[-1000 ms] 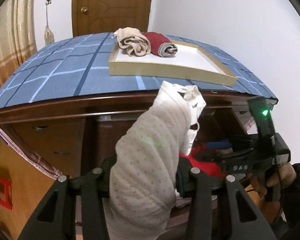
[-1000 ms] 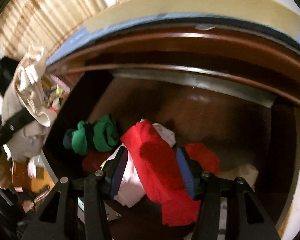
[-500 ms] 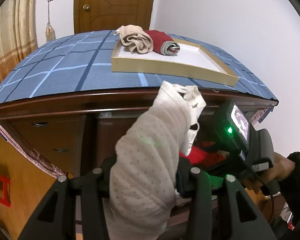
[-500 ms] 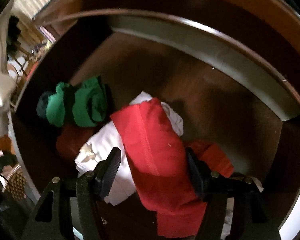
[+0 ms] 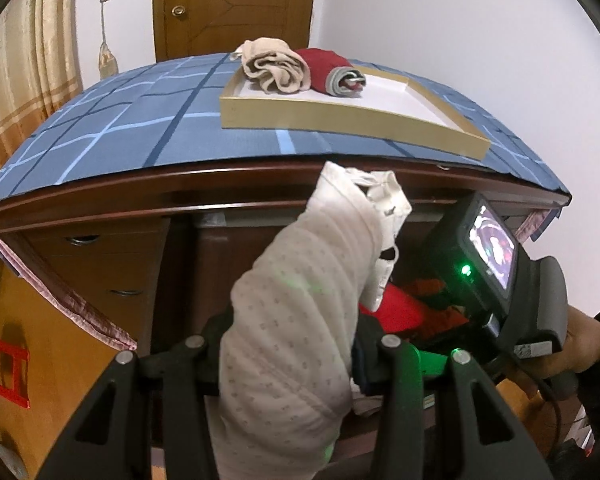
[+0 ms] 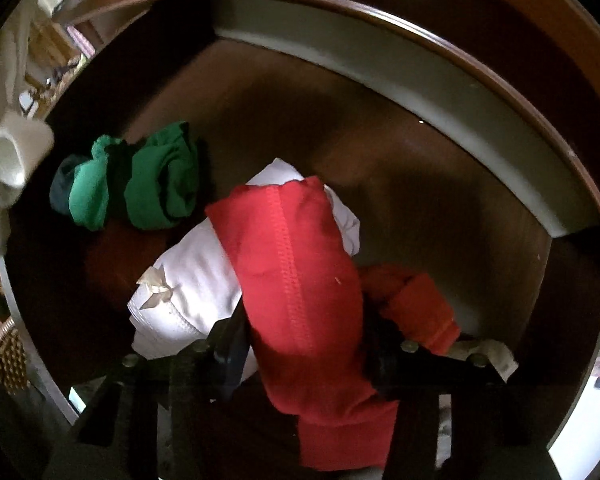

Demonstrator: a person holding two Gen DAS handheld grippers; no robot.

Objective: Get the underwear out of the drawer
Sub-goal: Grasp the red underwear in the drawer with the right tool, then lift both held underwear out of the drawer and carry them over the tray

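My left gripper (image 5: pixel 292 344) is shut on a roll of white dotted underwear (image 5: pixel 300 300), held up in front of the dresser. In the right wrist view, my right gripper (image 6: pixel 302 340) points down into the open drawer (image 6: pixel 380 140). Its jaws are closing on a red underwear roll (image 6: pixel 292 248), with the pads against both of its sides. The red roll lies across a white garment (image 6: pixel 188 280). In the left wrist view, the right gripper's fingers are hidden inside the drawer and only its screen body (image 5: pixel 492 256) shows.
More rolls lie in the drawer: green (image 6: pixel 160 176), dark red (image 6: pixel 112 256), orange-red (image 6: pixel 416 304). On the blue checked dresser top (image 5: pixel 120 132) a shallow tray (image 5: pixel 340 114) holds a beige roll (image 5: pixel 276 66) and a dark red roll (image 5: pixel 328 68). A gloved hand (image 5: pixel 580 348) holds the right gripper.
The right gripper tipped downward and sank closer to the red roll; its jaws widened, then narrowed onto it. The left gripper and its white roll stayed put.
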